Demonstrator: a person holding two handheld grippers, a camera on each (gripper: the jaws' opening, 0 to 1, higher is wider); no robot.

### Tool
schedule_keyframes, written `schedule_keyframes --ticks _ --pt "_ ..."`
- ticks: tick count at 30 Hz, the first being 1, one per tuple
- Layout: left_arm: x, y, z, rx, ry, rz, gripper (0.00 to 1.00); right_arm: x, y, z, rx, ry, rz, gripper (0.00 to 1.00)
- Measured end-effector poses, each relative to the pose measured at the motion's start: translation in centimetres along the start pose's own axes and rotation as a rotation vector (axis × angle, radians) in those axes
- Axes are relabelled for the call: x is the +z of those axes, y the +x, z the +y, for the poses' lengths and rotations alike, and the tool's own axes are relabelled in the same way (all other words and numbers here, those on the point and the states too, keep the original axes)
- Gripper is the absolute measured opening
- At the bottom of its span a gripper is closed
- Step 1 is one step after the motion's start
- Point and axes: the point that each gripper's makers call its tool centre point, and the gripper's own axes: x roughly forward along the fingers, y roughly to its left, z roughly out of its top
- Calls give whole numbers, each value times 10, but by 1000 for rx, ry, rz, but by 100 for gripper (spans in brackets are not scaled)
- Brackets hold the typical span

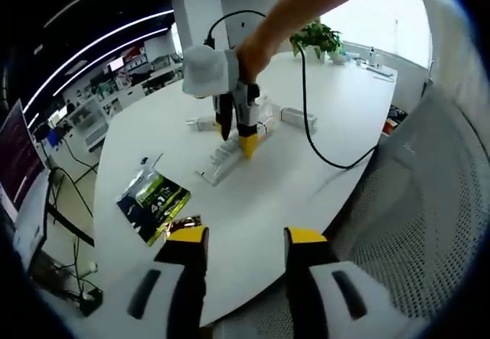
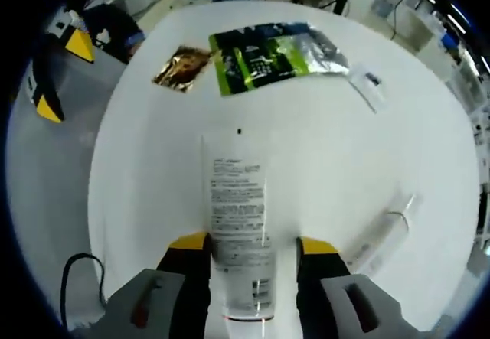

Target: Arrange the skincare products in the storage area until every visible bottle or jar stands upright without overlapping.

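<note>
In the right gripper view we see our right gripper [image 2: 253, 247] at the bottom centre, its yellow-tipped jaws apart on either side of a white tube [image 2: 236, 216] that lies flat on the white table [image 2: 321, 163]; whether they press it we cannot tell. A slimmer tube [image 2: 383, 232] lies at lower right. A green packet [image 2: 268, 60] and a gold packet [image 2: 182, 67] lie near the top. In the left gripper view our left gripper [image 1: 245, 243] sits at the bottom centre, jaws apart and holding nothing, and the right gripper stands mid-frame over the tubes.
</note>
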Motion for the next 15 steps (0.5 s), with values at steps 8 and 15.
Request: schedule_keyframes --ticks 8,15 --pt "3 -1 1 5 7 -15 33 1 2 -2 21 -75 212 28" --pt "7 -1 2 9 12 -32 32 0 3 -1 6 -49 326 26"
